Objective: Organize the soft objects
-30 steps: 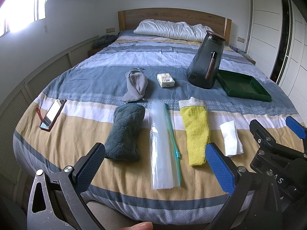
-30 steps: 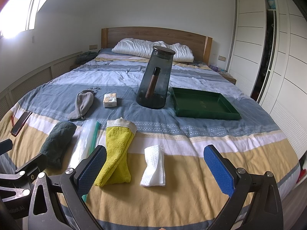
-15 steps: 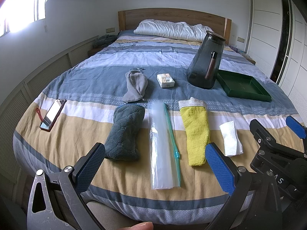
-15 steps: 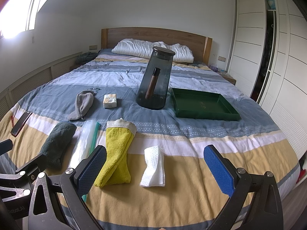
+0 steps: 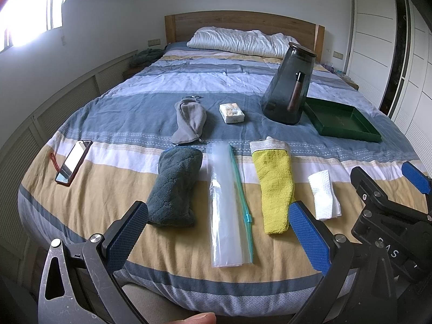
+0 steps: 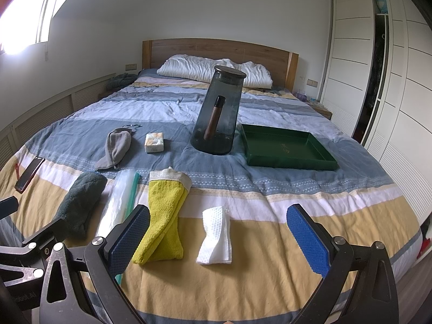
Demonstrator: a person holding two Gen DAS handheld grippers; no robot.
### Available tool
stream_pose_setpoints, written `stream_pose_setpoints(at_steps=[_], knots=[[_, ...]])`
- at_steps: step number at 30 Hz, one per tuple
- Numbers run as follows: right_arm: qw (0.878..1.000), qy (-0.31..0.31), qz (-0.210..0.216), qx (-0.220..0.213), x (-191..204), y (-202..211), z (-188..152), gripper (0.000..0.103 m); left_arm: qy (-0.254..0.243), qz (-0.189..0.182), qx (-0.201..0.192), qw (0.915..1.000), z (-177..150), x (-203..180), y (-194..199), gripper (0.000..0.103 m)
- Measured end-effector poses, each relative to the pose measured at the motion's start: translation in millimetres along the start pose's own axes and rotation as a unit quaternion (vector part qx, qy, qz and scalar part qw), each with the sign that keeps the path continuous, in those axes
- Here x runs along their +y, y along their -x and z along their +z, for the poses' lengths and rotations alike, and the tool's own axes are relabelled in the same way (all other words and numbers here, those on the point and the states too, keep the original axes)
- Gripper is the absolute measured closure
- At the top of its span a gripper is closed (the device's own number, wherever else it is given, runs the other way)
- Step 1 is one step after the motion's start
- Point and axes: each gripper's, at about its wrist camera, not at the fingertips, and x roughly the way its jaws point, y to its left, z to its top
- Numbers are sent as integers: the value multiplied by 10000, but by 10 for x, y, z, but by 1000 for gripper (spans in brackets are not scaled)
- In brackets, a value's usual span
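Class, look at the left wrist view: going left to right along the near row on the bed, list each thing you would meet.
Phone → dark teal towel → clear zip bag → yellow towel → white cloth.

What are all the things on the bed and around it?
Dark towel: 1, grey-green, front row, far left.
Zip bag: 1, clear, beside the dark towel.
Yellow towel: 1, yellow, right of the zip bag.
White cloth: 1, white, front row, far right.
Pouch: 1, grey, behind the dark towel.
Small box: 1, white, right of the pouch.
Jar: 1, smoky grey, mid bed, brown tube inside.
Tray: 1, green, right of the jar.
Phone: 1, dark with red strap, left edge.
Pillow: white, by the headboard.
Bed: 1, striped cover.
Wardrobe: white, right wall.
Left gripper: blue pads, open.
Right gripper: blue pads, open.
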Motion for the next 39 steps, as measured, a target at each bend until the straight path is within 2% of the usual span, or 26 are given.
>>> stream_pose_setpoints(at_steps=[18, 28, 36, 39], knots=[[10000, -9, -33, 2, -6, -53, 87, 0, 57, -28, 113, 9999, 23, -34, -105, 1], [10000, 53, -29, 49, 73, -265, 206, 0, 149, -35, 244, 9996, 141, 63, -231, 1], [9997, 137, 88, 168, 179, -564, 437, 0, 304, -76, 536, 9981, 444, 280, -467, 1], [9995, 169, 135, 217, 269, -756, 605, 0, 298, 81, 583, 9978, 633, 368, -636, 1]])
